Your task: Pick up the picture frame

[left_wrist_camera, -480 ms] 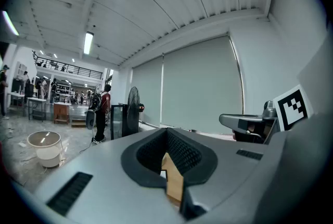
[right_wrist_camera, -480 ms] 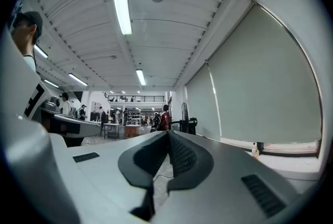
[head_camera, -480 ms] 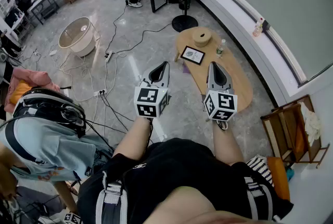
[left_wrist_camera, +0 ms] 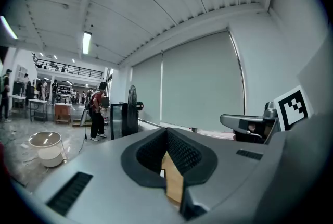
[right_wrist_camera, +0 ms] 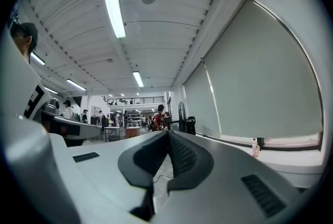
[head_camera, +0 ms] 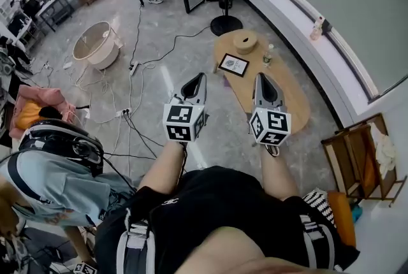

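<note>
The left claw (head_camera: 201,77) and right claw (head_camera: 260,77) are hovering closed tight, empty, near the frame (head_camera: 234,65) lying on the worktop (head_camera: 288,99).

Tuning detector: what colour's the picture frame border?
Black rectangular picture frame, white inside; head view best.

A wooden table (head_camera: 292,99) lies just ahead of the right gripper (head_camera: 260,78), with a bottle (head_camera: 268,57) and a round block (head_camera: 245,43) on it. A white tub (head_camera: 94,43) sits far left of the left gripper (head_camera: 202,78).
</note>
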The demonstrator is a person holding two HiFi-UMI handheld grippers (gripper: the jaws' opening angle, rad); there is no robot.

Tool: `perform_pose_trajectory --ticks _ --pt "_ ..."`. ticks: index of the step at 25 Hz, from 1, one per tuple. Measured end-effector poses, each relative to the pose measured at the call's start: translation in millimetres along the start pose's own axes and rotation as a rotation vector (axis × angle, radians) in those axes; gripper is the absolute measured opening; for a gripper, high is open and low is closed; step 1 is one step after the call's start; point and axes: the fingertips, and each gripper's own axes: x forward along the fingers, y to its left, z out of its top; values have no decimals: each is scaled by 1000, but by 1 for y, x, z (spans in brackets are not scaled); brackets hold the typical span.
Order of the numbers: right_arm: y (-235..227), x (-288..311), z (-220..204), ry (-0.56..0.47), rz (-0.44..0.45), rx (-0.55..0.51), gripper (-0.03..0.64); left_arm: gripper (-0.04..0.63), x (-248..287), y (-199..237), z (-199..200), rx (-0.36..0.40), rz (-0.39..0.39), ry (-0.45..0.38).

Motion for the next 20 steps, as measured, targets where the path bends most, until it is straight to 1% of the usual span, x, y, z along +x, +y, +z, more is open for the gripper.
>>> perform_pose_trajectory --ticks 7,12,16,20 --pt "-31 8 0 -6 45 1 15 20 26 -26 2 -17 20 -9" --pt "-54 6 -1 -13 66 1 17 21 36 -43 -1 0 51 -16" --pt "-69 20 -1 -28 58 6 17 20 55 -42 0 6 51 -37" --pt "-75 46 -10 -37 55 6 17 21 80 -30 -3 16 39 -50"
